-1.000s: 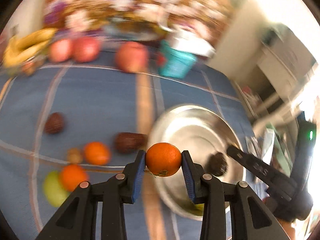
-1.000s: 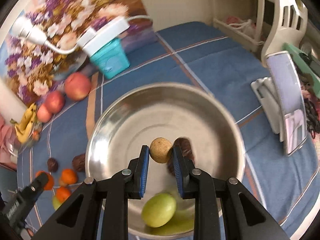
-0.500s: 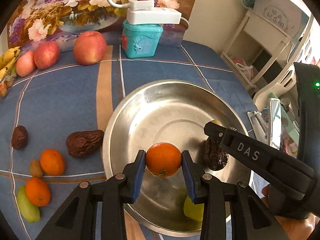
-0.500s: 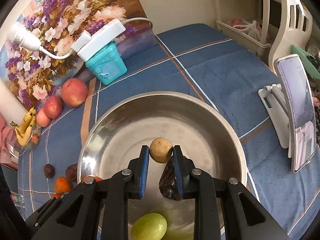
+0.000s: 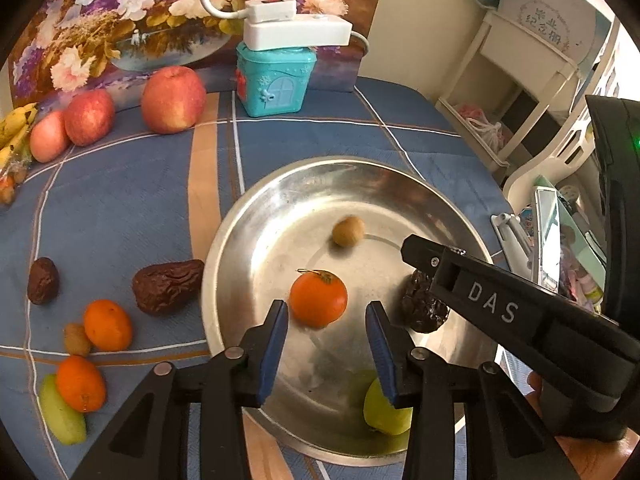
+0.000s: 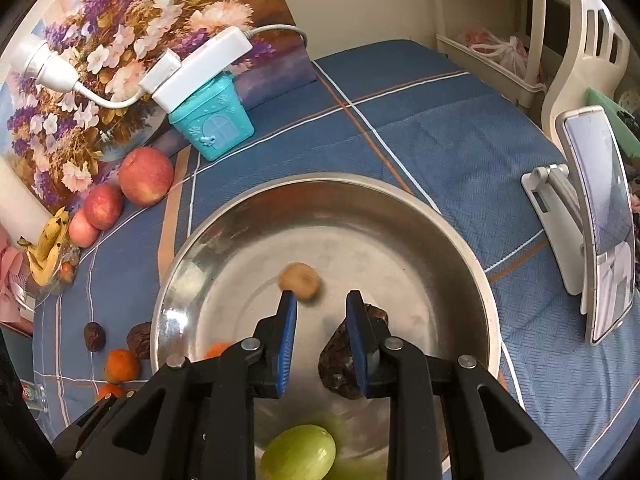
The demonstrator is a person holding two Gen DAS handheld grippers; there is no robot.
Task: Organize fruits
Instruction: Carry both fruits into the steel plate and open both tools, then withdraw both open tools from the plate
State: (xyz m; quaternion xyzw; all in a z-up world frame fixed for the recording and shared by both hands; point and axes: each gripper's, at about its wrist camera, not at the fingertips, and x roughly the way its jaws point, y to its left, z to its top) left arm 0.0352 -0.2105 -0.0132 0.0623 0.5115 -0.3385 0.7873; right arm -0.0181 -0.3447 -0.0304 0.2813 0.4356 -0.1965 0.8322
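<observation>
A steel bowl (image 5: 256, 232) (image 6: 460, 240) sits on the blue cloth. In it lie an orange (image 5: 318, 298), a small tan fruit (image 5: 348, 231) (image 6: 300, 276), a dark date (image 5: 422, 308) (image 6: 340, 364) and a green fruit (image 5: 386, 412) (image 6: 300, 454). My left gripper (image 5: 326, 344) is open just behind the orange. My right gripper (image 6: 320, 328) (image 5: 408, 248) is open over the bowl, with the tan fruit blurred just beyond its left fingertip. Left of the bowl lie a date (image 5: 166, 286), two oranges (image 5: 107, 325), a green fruit (image 5: 60, 416) and small brown fruits (image 5: 42, 280).
Three apples (image 5: 173, 98) and bananas (image 5: 12, 132) lie at the back left by a floral picture. A teal house-shaped box (image 5: 272, 76) carries a white power strip (image 5: 296, 30). A phone on a stand (image 6: 600, 216) is at the right.
Both grippers opened. The orange dropped from the left gripper into the bowl. The tan fruit dropped from the right gripper and is moving in the bowl.
</observation>
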